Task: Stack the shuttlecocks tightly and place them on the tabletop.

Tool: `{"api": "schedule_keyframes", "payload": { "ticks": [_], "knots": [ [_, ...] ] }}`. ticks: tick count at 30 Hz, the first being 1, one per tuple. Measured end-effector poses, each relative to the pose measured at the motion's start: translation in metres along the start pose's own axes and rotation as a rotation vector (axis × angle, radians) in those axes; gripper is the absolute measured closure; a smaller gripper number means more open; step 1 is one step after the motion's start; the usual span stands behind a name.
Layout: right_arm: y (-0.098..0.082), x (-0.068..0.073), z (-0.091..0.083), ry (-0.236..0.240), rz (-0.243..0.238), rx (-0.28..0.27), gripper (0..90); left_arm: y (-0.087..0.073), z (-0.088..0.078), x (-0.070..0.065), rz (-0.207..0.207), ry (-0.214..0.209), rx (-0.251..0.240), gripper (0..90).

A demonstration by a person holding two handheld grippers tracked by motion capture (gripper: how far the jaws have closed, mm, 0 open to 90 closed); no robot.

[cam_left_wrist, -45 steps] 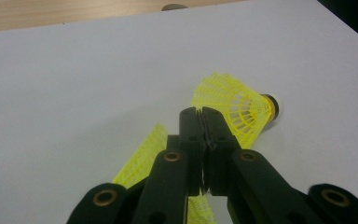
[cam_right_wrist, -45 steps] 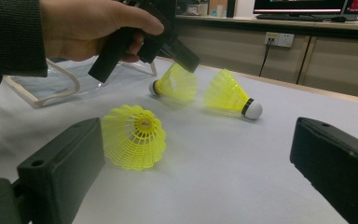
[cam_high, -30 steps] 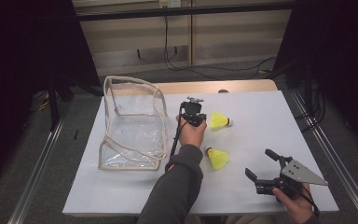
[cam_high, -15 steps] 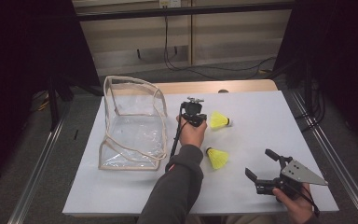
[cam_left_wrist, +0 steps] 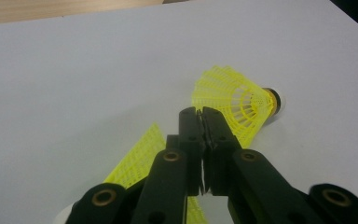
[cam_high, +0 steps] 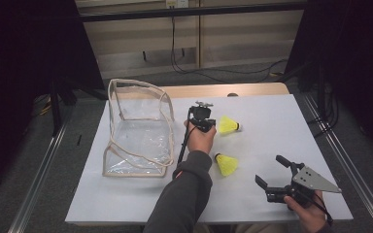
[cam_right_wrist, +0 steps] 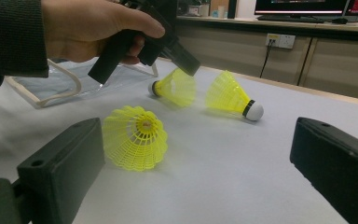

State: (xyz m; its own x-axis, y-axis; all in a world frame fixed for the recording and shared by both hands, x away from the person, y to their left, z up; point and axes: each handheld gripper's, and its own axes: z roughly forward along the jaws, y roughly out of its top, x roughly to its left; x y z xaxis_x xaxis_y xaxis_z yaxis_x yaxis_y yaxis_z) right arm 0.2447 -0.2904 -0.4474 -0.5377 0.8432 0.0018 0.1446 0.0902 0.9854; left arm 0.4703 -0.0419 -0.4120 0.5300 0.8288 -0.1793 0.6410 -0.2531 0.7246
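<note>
My left gripper is shut on the skirt of a yellow shuttlecock, whose white cork points back toward the hand. In the right gripper view that shuttlecock hangs from the left gripper just over the white table. A second shuttlecock lies on its side just beyond the left jaws. A third shuttlecock lies nearer the person, skirt facing my right gripper. That gripper stands open at the front right, with nothing between its jaws.
A clear plastic pouch with beige trim stands open on the left part of the white table. The person's sleeved left forearm crosses the table's middle from the front edge. A wooden strip runs along the far edge.
</note>
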Motion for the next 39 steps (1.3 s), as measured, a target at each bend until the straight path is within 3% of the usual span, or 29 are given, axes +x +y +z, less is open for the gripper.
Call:
{"api": "schedule_keyframes", "payload": {
  "ticks": [39],
  "knots": [
    [0.0007, 0.0008, 0.0, -0.001, -0.004, -0.001, 2.4, -0.0013, -0.0032, -0.0004, -0.003, -0.014, 0.016, 87.1]
  ]
}}
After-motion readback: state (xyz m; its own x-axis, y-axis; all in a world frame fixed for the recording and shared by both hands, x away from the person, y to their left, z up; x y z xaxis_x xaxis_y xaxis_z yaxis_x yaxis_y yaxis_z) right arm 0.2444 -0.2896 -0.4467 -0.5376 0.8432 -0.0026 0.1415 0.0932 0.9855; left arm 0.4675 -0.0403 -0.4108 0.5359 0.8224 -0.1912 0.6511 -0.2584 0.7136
